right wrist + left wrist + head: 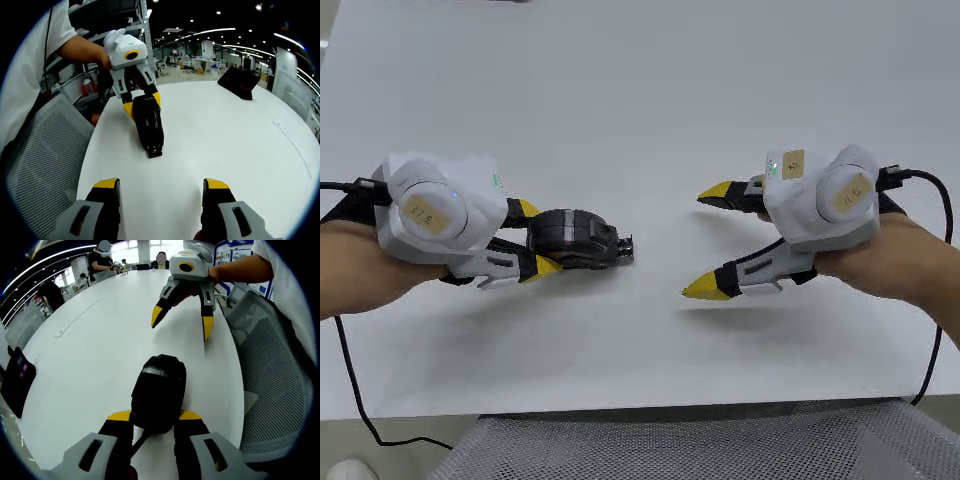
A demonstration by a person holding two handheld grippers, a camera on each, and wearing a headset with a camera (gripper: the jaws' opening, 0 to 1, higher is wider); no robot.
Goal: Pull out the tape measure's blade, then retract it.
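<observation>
**Tape measure (575,238) clamped in left tongs (538,238), right tongs (698,245) spread wide**

The left tongs' yellow tips are closed narrowly on the rear of the black case, one tip on each side, and hold it flat on the white worktop (640,100). The case's front end points toward the right tongs. Those stand wide apart and grip nothing, their tips low near the worktop and apart from the case. A mesh chair back (670,445) sits at the worktop's near edge.
</observation>
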